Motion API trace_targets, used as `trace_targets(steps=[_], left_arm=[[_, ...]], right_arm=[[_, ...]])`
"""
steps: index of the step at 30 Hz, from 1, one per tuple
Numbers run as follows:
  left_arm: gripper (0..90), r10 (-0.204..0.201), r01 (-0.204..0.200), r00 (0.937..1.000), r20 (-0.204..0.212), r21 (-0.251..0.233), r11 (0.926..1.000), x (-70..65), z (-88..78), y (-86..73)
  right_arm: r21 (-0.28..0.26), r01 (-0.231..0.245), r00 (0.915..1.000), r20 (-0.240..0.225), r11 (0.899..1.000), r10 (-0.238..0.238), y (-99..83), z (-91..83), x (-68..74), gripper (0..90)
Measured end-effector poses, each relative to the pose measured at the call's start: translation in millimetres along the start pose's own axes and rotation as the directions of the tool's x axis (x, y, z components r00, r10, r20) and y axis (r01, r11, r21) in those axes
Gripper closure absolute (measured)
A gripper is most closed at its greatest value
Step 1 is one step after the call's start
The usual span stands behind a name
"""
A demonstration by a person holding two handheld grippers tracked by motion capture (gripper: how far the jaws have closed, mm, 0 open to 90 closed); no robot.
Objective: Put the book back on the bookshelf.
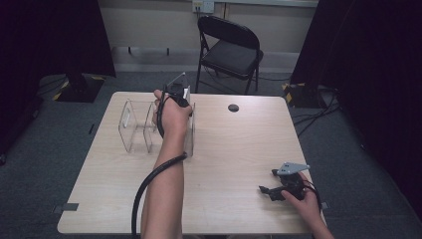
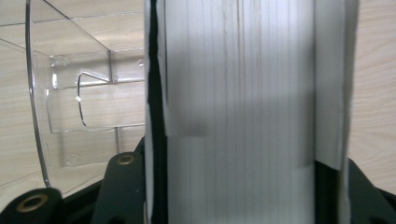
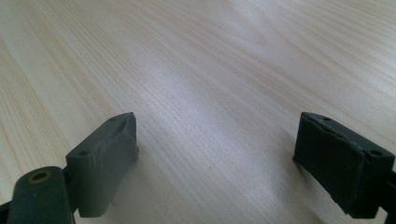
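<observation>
The left gripper (image 1: 175, 94) clamps its fingers on a white book (image 2: 243, 112), upright beside a clear plastic rack (image 1: 137, 124) near the bench's (image 1: 234, 149) far left corner. Risk: the smooth cover may slip and strike the rigid, glossy divider. The right gripper (image 1: 278, 189) rests wide open, empty, near the right edge.

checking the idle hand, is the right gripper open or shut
Open. In the right gripper view the right gripper has its two black jaws standing wide apart over the bare table, with nothing between them.
</observation>
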State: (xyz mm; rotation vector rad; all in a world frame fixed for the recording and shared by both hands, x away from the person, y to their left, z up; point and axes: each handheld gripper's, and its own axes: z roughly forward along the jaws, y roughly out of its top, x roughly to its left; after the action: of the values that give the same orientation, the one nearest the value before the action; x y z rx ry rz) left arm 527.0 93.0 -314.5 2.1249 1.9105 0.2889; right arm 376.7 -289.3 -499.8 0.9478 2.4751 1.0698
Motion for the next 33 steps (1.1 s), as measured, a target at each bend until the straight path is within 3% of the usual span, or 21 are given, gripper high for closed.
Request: trace_targets(steps=[4,6,12,18,21,23,33], left_arm=[[47.9,0.015,-0.015,0.9999,0.007,0.001,0.9999,0.4,-0.6,-1.2],[46.8,0.0,0.0,0.9998,0.021,-0.001,1.0,-0.3,-1.0,-2.2],[44.9,0.009,-0.009,0.9992,0.038,-0.001,1.0,0.3,-3.5,-4.5],[43.3,0.047,-0.047,0.9982,0.038,0.008,0.9988,0.9,-4.8,-6.9],[42.8,0.037,-0.037,0.9988,0.032,0.002,0.9993,0.1,-4.7,-8.6],[42.5,0.023,-0.023,0.9985,0.05,-0.001,0.9997,0.1,-5.0,-9.6],[41.1,0.015,-0.015,0.998,0.061,0.004,0.9999,3.1,-8.8,-13.5]], right_arm=[[-0.002,0.001,1.0,-0.001,1.0,-0.001,-0.1,0.1,-0.1,12.2],[-0.001,0.0,1.0,-0.002,1.0,0.0,0.0,0.1,0.0,12.2],[-0.002,0.0,1.0,-0.001,1.0,0.0,-0.1,0.1,0.0,12.2],[-0.001,0.002,1.0,0.001,1.0,-0.002,-0.1,0.1,0.2,12.2],[-0.001,0.004,1.0,0.001,1.0,-0.004,-0.1,0.2,0.0,12.2],[-0.001,0.004,1.0,0.001,1.0,-0.004,-0.1,0.2,0.0,12.2],[-0.001,0.001,1.0,0.001,1.0,-0.001,-0.1,0.1,0.1,12.2]])
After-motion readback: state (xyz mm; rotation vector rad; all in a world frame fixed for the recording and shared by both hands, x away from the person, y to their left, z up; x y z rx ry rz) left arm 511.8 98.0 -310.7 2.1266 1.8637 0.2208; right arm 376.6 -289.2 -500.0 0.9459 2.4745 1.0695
